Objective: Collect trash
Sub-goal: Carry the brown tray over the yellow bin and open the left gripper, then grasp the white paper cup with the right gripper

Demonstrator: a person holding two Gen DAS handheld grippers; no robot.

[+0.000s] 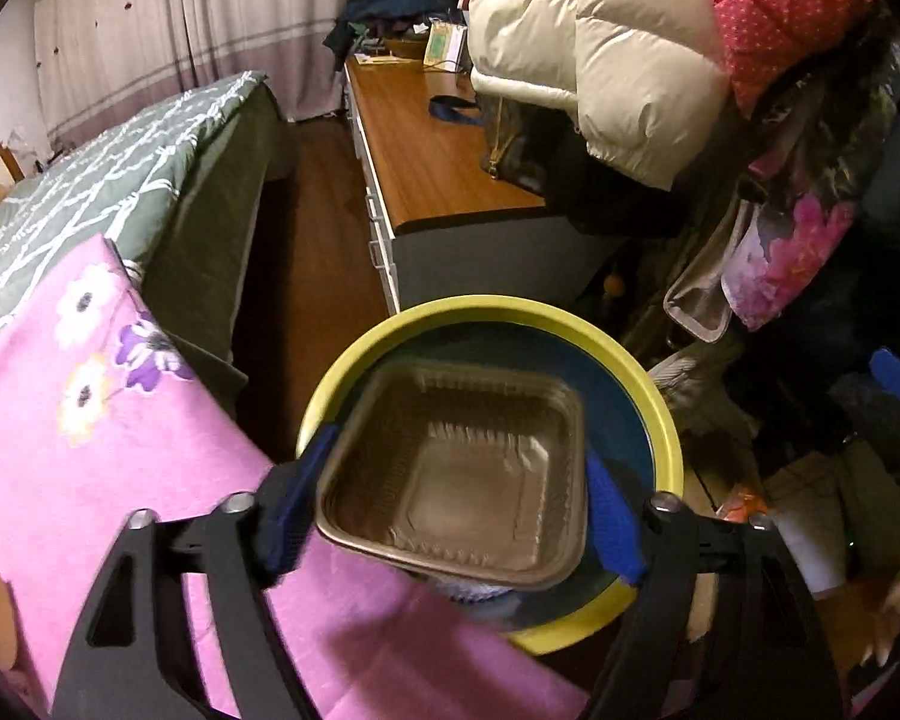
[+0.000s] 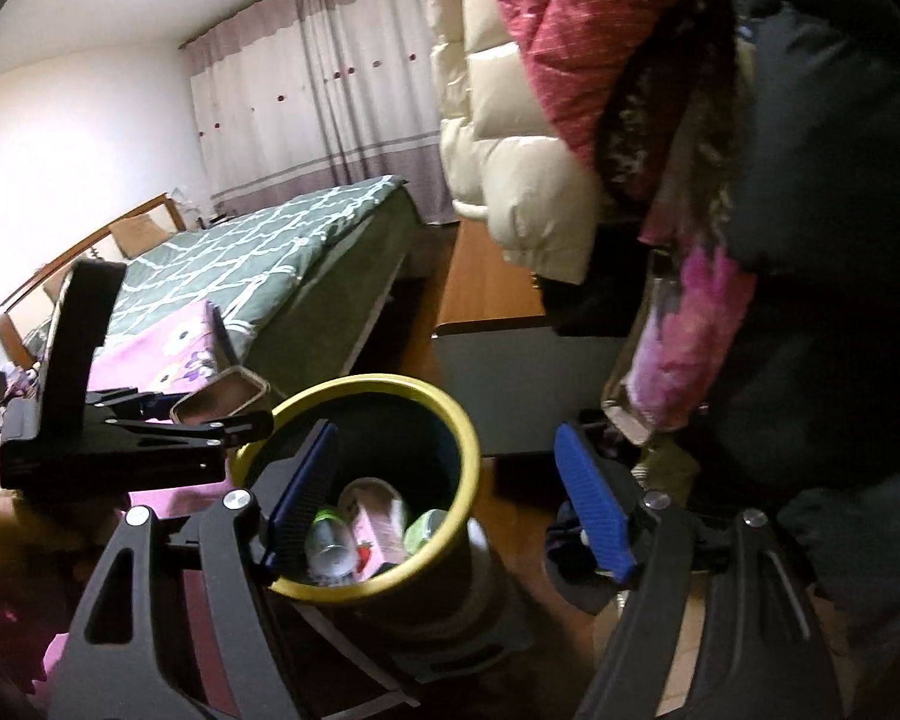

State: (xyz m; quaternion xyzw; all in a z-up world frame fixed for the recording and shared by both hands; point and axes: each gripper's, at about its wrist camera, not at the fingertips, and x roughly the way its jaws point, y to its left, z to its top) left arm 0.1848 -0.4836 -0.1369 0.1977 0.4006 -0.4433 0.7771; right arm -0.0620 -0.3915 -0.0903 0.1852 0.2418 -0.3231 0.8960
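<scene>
1. The left hand-held gripper [image 1: 450, 516] sits right over the trash bin [image 1: 669, 420], a round one with a yellow-green rim and a dark blue inside.
2. Between its blue fingers [image 1: 291, 516] there's a clear square plastic food container [image 1: 456, 480], blurry and tilted. The jaws stand wide apart; the left pad is at the container's edge, the right pad close by it, and it's hard to tell whether either pad actually presses on it.
3. From the right wrist view the same container [image 2: 222, 399] pokes out past the left hand-held gripper's tips, just beside the bin's rim [image 2: 384, 387].
4. The right hand-held gripper [image 2: 450, 504] is spread open with nothing between its pads, and the bin shows in the gap.
5. Already in the bin: a clear plastic bottle [image 2: 330, 546], a pink carton with a strawberry on it [image 2: 378, 540] and something green [image 2: 426, 531].
6. Around it: a pink floral blanket [image 1: 90, 420], a bed with a green patterned cover [image 2: 258, 240], a wooden tabletop [image 1: 438, 162] and a cream puffer jacket [image 1: 600, 48] hanging above.
</scene>
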